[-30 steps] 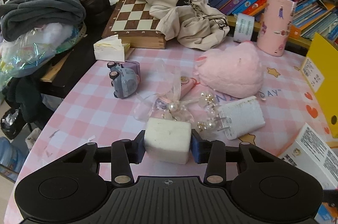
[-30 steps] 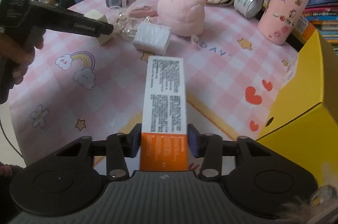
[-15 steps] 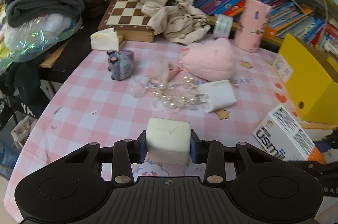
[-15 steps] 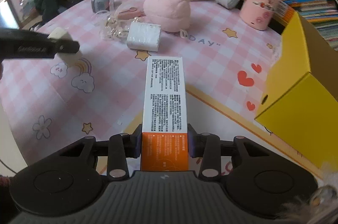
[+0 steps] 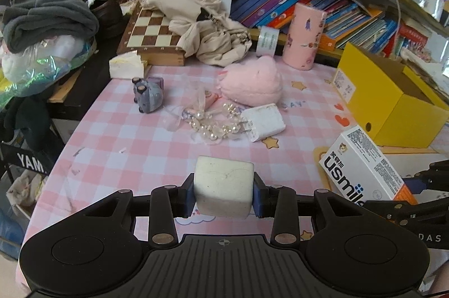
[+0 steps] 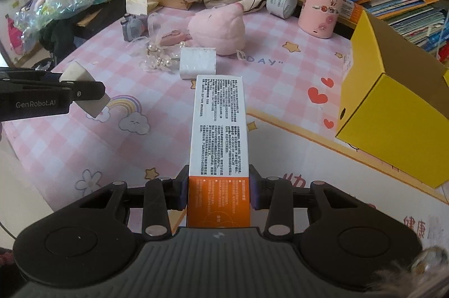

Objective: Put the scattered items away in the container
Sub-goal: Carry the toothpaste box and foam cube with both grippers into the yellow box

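Observation:
My left gripper [image 5: 223, 195] is shut on a white foam cube [image 5: 223, 190], held above the pink checked tablecloth. From the right wrist view the same cube [image 6: 84, 93] shows at the left, clamped in the black fingers. My right gripper [image 6: 218, 190] is shut on the orange end of a long white-and-orange carton [image 6: 219, 126]; that carton [image 5: 362, 166] lies at the right in the left view. The open yellow box [image 6: 393, 107] stands at the right, also the yellow box [image 5: 390, 98]. A pink plush [image 5: 252, 84], white charger [image 5: 265, 122], pearl clips [image 5: 207, 125] and grey toy car [image 5: 148, 97] lie on the table.
A pink tumbler [image 5: 304, 43], tape roll [image 5: 268, 41], chessboard [image 5: 151, 38] and beige cloth [image 5: 202, 25] crowd the back edge before shelves of books [image 5: 350, 8]. Clothes and bags [image 5: 42, 31] pile at the left. The table's left edge [image 5: 56, 157] drops off.
Both grippers have lifted and drawn back from the clutter with their loads still gripped. The yellow box now shows larger and nearer in both views.

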Demonstrator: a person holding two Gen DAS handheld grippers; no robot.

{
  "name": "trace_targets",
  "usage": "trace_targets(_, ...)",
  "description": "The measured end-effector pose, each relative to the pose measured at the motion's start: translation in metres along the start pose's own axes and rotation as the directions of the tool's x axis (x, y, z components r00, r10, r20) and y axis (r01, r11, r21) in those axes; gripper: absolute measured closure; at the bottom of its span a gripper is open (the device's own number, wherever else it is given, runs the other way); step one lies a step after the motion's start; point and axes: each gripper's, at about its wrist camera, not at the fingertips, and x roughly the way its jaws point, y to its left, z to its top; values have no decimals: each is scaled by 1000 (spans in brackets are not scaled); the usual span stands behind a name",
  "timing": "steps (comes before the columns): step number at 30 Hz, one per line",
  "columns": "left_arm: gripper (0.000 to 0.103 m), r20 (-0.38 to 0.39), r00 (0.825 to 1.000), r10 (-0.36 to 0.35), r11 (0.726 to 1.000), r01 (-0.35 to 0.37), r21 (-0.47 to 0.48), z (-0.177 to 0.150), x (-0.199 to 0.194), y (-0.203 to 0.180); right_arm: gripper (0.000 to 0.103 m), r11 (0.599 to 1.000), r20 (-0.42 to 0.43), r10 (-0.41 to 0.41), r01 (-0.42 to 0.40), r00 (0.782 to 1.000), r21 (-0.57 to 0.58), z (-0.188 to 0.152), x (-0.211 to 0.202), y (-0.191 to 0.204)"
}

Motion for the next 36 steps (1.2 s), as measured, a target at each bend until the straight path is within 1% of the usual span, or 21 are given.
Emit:
trace_targets(7, 67, 42, 998, -56, 998, 55, 29, 2, -21, 0, 66, 997, 36, -24, 21, 999, 73, -8, -24, 8)
trace_targets(11, 67, 53, 994, -93, 994, 90, 53, 1, -28, -3, 66, 994, 44, -30, 25, 999, 110, -13, -33, 13)
trace_targets(16, 67, 57, 989, -133, 988, 128, 86, -4, -34, -5, 66, 992, 54, -48, 41, 997, 116, -17, -41, 23)
trace_targets(22, 67, 52, 985, -163, 982, 157, 105, -7, -35, -4, 66, 989, 55, -73, 66, 996, 131, -21, -46, 29)
trace_targets(31, 68, 46, 974, -224, 964, 214, 156, -5, -30, -20, 66, 975, 64, -121, 106, 991, 196, -34, -57, 19)
trace_targets(36, 68, 31, 971, -237, 957, 228, 181, -4, -26, -34, 66, 966, 64, -130, 112, 989, 232, -39, -59, 6)
